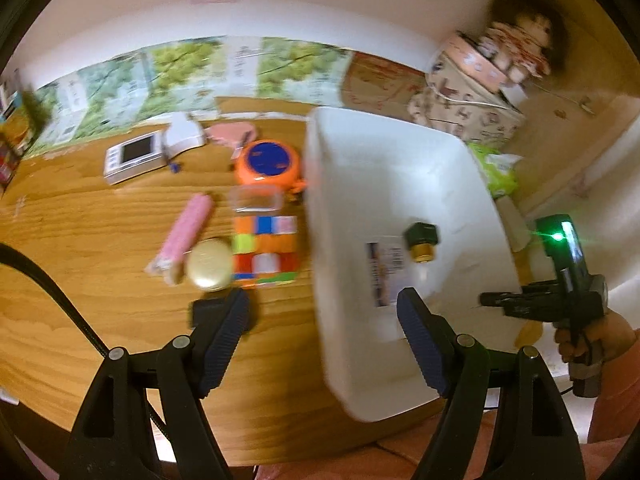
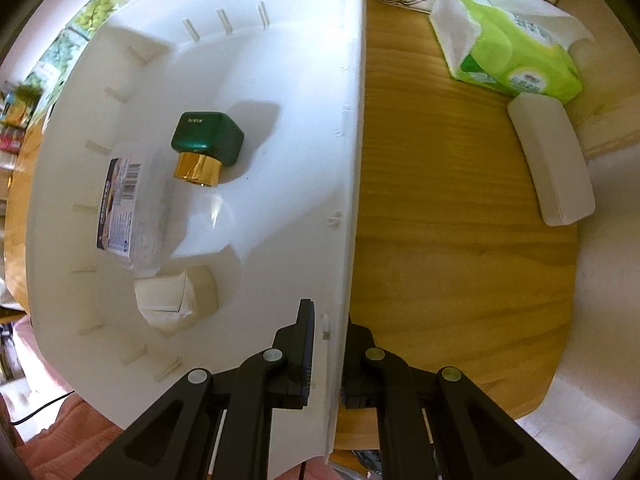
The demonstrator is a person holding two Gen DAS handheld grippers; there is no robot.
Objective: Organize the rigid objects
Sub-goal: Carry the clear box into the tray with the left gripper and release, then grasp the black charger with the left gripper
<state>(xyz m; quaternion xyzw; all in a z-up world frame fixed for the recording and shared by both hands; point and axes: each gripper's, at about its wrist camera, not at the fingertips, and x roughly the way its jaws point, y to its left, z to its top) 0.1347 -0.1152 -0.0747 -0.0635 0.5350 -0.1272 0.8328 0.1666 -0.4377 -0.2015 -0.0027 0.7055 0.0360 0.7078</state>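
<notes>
My right gripper (image 2: 326, 354): clamped on bin (image 2: 352, 160) wall. My left gripper (image 1: 324, 320): jaws wide, empty (over table (image 1: 100, 220)). Bin holds green bottle (image 2: 208, 140), packet (image 2: 132, 208).

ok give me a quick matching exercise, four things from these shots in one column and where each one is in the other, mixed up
Things:
1. green bottle
2. tissue pack
3. puzzle cube
4. right gripper

Places:
A. on the table left of the bin
B. clamped on the bin's wall
C. lying inside the white bin
D. on the table right of the bin

Pairs: 1-C, 2-D, 3-A, 4-B
</notes>
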